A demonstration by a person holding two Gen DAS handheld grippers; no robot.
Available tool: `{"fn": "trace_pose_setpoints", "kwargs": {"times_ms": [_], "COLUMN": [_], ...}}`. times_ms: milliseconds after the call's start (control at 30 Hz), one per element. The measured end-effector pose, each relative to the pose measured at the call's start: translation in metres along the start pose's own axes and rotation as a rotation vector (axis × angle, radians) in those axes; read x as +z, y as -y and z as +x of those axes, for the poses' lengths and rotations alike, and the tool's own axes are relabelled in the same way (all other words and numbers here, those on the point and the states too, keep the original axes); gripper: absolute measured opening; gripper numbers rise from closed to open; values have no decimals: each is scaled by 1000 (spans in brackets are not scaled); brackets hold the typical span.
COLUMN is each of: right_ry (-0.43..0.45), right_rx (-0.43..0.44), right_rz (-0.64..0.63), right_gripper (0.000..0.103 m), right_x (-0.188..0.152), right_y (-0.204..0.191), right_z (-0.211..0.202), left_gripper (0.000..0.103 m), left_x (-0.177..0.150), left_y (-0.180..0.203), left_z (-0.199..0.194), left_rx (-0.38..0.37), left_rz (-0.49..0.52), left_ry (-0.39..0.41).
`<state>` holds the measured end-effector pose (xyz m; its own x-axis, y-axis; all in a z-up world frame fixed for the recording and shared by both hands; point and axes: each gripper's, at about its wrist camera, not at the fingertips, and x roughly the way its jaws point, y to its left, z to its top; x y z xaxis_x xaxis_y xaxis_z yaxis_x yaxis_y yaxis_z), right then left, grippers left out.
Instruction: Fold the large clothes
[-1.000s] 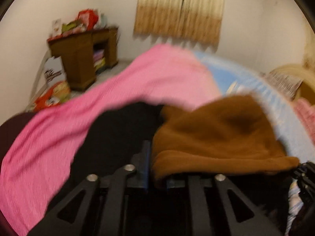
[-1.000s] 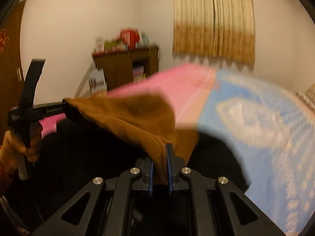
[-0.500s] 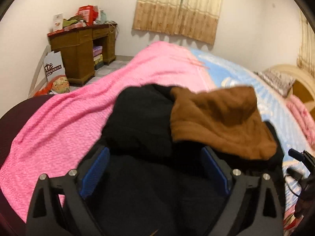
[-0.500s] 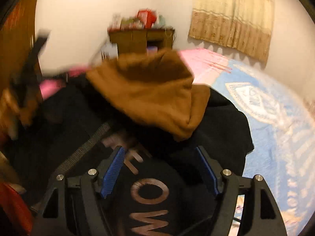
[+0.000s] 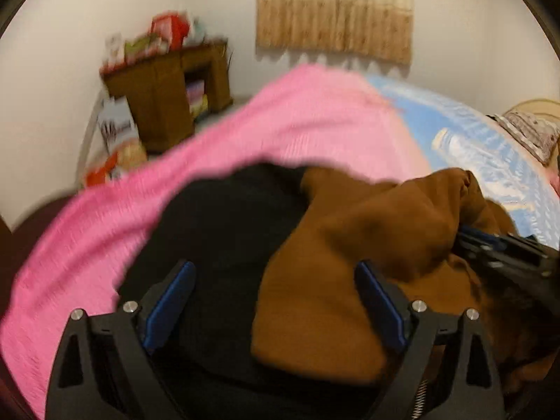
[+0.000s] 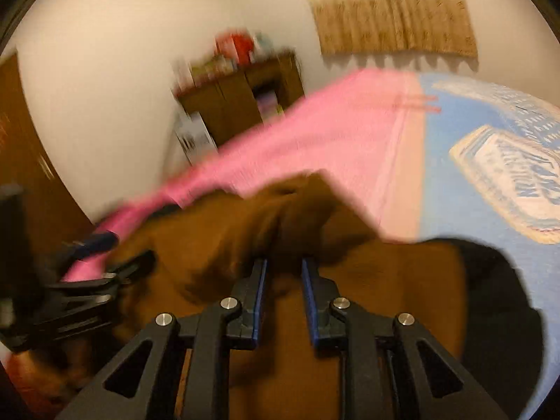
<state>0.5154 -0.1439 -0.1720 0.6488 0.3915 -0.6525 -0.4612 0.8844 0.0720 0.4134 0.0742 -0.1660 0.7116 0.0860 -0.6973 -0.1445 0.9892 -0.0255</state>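
- Brown fleece hood [image 5: 353,245] bunched on black hooded sweatshirt [image 5: 224,231], near end of pink-and-blue bedspread [image 5: 297,115].
- Left gripper [image 5: 276,301] spread wide, holding nothing, hovering over black cloth.
- Right gripper [image 6: 284,287] narrowed onto brown fleece, probably pinching; blur hides contact.
- Hood fold likely underway; next, flatten and square up edges.

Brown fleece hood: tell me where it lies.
The brown fleece hood lies bunched on the black garment, atop the pink blanket, right of centre in the left wrist view.
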Motion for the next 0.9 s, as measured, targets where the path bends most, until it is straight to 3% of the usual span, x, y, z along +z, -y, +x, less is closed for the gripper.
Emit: {"fn": "trace_pose_setpoints", "kwargs": {"times_ms": [67,200,300,400,467,600,667,700,767,900], "right_ry": [57,46,10,128,134,45,-73,-90,29,58], "right_rx": [-57,13,65,49,55,64,45,42,63,26], "right_rz": [-93,-2,87,112,42,-48,-23,-2,40,5], "right_gripper": [20,21,21,21,21,22,24,27,28,28], "right_x": [-4,5,14,11,1,-35,-61,-69,-83,-85], "right_y": [-7,14,31,28,18,3,7,11,18,9], "right_z": [5,9,0,-56,-86,-97,-72,-62,-62,-62], "left_gripper": [99,102,103,103,103,103,103,103,103,101], "left_x": [-8,-13,-14,-16,-16,-19,-20,-20,-20,-16], "left_y": [-1,9,6,4,6,9,10,10,9,2], "left_z": [6,7,5,4,3,2,2,2,1,-12], "left_rx": [12,67,63,58,63,63,61,58,52,-13], "left_rz": [27,56,45,40,40,32,32,34,31,30], "left_ry": [36,103,109,106,108,113,116,118,119,79]}}
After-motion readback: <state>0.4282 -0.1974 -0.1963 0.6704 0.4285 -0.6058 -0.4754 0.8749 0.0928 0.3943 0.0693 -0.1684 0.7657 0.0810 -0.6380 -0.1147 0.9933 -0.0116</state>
